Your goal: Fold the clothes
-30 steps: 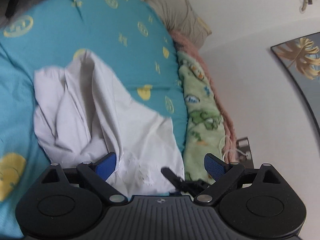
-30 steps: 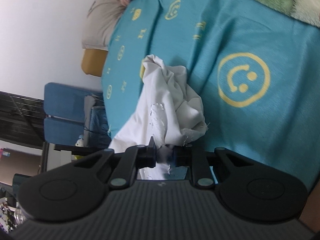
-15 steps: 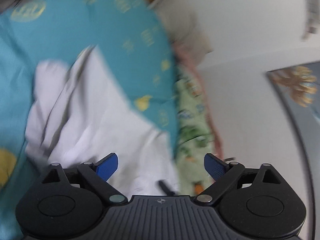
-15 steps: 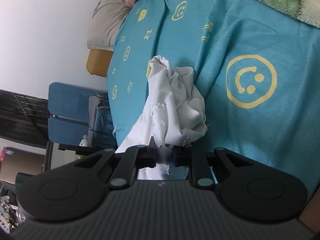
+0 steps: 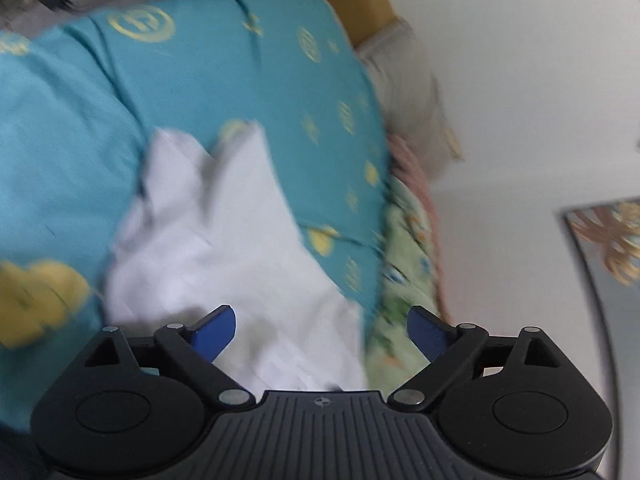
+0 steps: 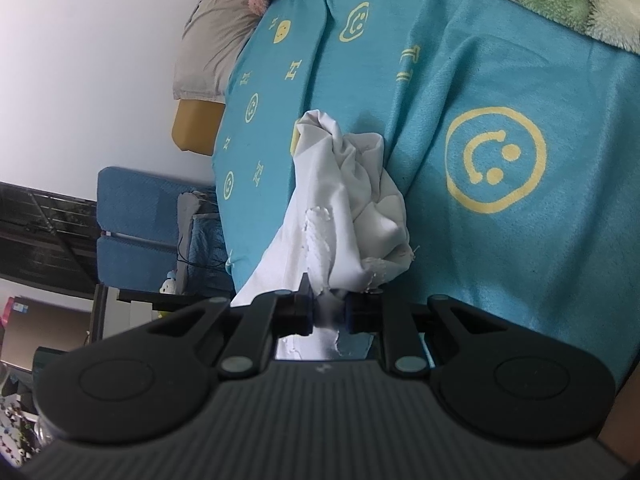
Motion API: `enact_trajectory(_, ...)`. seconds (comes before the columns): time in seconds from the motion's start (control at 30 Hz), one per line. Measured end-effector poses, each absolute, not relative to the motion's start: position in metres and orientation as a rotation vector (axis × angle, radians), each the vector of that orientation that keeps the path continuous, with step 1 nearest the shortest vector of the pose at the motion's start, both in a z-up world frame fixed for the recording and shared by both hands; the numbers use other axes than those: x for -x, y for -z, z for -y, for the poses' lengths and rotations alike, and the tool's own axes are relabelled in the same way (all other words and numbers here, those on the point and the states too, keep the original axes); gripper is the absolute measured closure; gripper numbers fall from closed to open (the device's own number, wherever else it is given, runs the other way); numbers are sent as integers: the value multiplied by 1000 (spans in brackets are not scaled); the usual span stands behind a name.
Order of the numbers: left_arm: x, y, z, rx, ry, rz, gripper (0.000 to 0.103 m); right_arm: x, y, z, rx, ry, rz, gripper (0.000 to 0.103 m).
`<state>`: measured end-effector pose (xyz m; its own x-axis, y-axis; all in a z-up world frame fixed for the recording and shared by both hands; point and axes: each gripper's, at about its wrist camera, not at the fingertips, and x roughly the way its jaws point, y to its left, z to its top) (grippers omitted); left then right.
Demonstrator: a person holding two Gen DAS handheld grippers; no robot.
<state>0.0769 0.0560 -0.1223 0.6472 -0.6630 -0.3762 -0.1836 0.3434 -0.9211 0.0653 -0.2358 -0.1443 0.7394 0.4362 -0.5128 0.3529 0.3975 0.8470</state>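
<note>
One bed fills both views, covered by a teal sheet [image 6: 500, 92] printed with yellow smiley faces and letters, against a white wall [image 5: 520, 80]. A green patterned blanket [image 5: 404, 264] runs along the bed's wall side, and one grey pillow [image 6: 216, 40] lies at the head. One crumpled white garment [image 6: 352, 200] lies mid-bed. The right gripper [image 6: 329, 314] has its jaws nearly closed, pinching the garment's near edge. The left gripper [image 5: 320, 328] hovers over the cloth, its jaws opening wide, gripping nothing.
</note>
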Motion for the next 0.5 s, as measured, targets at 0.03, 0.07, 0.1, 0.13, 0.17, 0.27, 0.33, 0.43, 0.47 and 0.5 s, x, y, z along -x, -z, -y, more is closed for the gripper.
enact_trajectory(0.03, -76, 127, -45, 1234, 411, -884, 6, -66, 144, 235, -1196, -60, -785, 86)
enact_trajectory(0.07, -75, 136, -32, 1257, 441, -925, 6, -66, 144, 236, -1199, -60, -785, 87)
enact_trajectory(0.1, -75, 144, -20, 1279, 472, -967, 6, -66, 144, 236, -1204, -61, -786, 87)
enact_trajectory(0.13, -75, 153, -7, 1301, 503, -1008, 6, -66, 144, 236, -1209, -62, -786, 87)
enact_trajectory(0.17, -77, 167, 3, 1315, 494, -1062, 6, -65, 145, 237, -1216, -62, -785, 87)
enact_trajectory(0.27, -88, 207, 12, 1337, 382, -1163, 6, -63, 146, 239, -1238, -65, -783, 87)
enact_trajectory(0.33, -94, 225, 8, 1362, 310, -1179, 12, -62, 146, 240, -1257, -69, -774, 87)
enact_trajectory(0.43, -88, 218, -17, 1414, 214, -1027, 13, -61, 143, 243, -1282, -73, -753, 87)
enact_trajectory(0.47, -84, 213, -25, 1410, 183, -974, 13, -61, 142, 244, -1287, -75, -744, 87)
enact_trajectory(0.5, -81, 209, -33, 1414, 160, -929, 14, -61, 141, 246, -1292, -78, -736, 88)
